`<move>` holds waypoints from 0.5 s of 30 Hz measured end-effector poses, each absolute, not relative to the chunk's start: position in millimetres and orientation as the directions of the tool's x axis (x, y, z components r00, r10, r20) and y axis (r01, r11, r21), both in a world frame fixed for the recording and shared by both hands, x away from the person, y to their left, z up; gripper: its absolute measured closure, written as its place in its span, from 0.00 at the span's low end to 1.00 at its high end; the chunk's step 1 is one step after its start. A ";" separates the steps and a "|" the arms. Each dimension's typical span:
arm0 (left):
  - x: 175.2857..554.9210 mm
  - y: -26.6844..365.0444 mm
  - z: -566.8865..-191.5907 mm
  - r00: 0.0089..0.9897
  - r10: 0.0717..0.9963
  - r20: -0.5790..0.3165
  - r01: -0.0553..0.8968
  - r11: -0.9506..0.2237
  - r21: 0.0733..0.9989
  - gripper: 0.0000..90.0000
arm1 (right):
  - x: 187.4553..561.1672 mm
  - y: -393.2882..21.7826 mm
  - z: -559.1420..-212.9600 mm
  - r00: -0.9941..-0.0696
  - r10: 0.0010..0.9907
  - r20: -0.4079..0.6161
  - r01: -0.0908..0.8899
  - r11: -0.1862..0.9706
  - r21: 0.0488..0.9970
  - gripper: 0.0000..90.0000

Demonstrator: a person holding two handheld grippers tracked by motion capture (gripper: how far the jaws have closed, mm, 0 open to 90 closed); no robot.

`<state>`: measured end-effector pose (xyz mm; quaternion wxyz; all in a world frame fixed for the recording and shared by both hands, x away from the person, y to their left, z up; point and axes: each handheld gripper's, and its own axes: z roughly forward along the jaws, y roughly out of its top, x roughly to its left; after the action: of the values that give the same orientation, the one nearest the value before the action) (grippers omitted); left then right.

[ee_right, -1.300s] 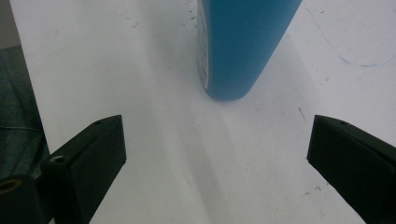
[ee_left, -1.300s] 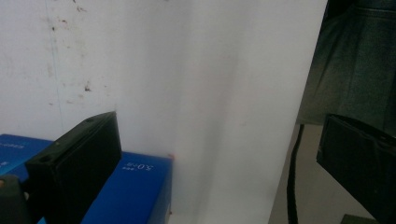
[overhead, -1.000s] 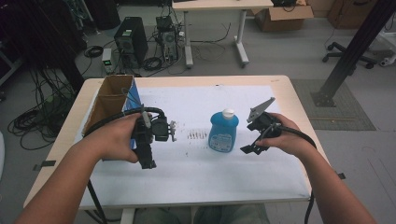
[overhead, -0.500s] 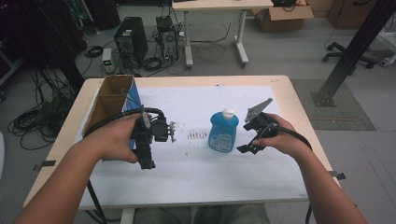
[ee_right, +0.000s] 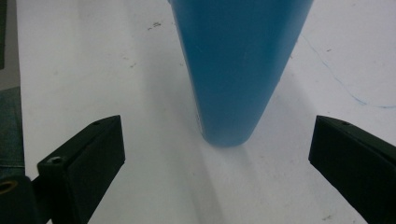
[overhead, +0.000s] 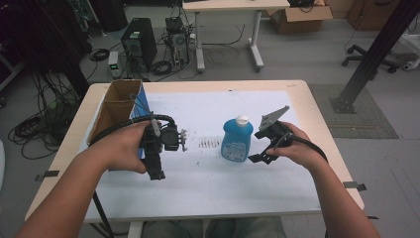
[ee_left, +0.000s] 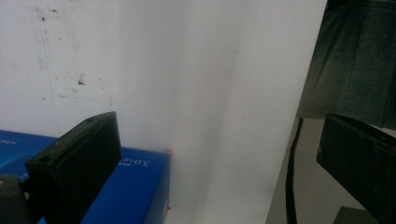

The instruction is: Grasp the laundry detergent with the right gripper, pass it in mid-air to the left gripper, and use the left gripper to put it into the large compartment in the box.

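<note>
A blue bottle (overhead: 236,140) with a white cap stands upright at the middle of the white-topped table (overhead: 213,183). My right gripper (overhead: 258,147) is just to the right of it, open, jaws facing the bottle. In the right gripper view the bottle's lower body (ee_right: 238,60) stands a little ahead of the open right gripper (ee_right: 217,163), centred between the jaws and touching neither. My left gripper (overhead: 156,171) is held to the left of the bottle, pointing back toward the table's near edge. It is open (ee_left: 215,177) with nothing in it, above a blue box face (ee_left: 133,186).
An open cardboard box (overhead: 119,101) with a blue side stands at the table's left. Small dark marks (overhead: 210,144) lie left of the bottle. On the floor beyond are a computer tower (overhead: 137,43), cables, another desk and a black post (overhead: 371,54).
My right gripper has moved left, closer to the bottle. The left gripper and the bottle have stayed where they were.
</note>
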<state>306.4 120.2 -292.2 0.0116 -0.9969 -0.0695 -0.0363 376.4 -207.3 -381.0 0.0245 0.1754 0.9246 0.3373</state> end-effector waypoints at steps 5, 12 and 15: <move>306.4 118.0 -291.4 0.988 0.134 0.076 0.136 -0.991 -0.018 0.00 | 377.8 -203.2 -384.5 -0.940 0.334 0.071 0.299 0.704 0.644 0.04; 307.0 116.0 -292.6 0.989 0.130 0.073 0.131 -0.991 -0.020 0.00 | 380.4 -199.0 -389.3 -0.941 0.331 0.066 0.289 0.688 0.666 0.04; 307.0 115.1 -293.3 0.989 0.130 0.070 0.132 -0.991 -0.022 0.00 | 381.5 -198.2 -390.9 -0.941 0.331 0.069 0.288 0.674 0.680 0.04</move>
<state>307.0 115.1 -293.3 0.0132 -0.9972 -0.0656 -0.0342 381.5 -198.2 -390.9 0.0298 0.1693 0.9145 0.3663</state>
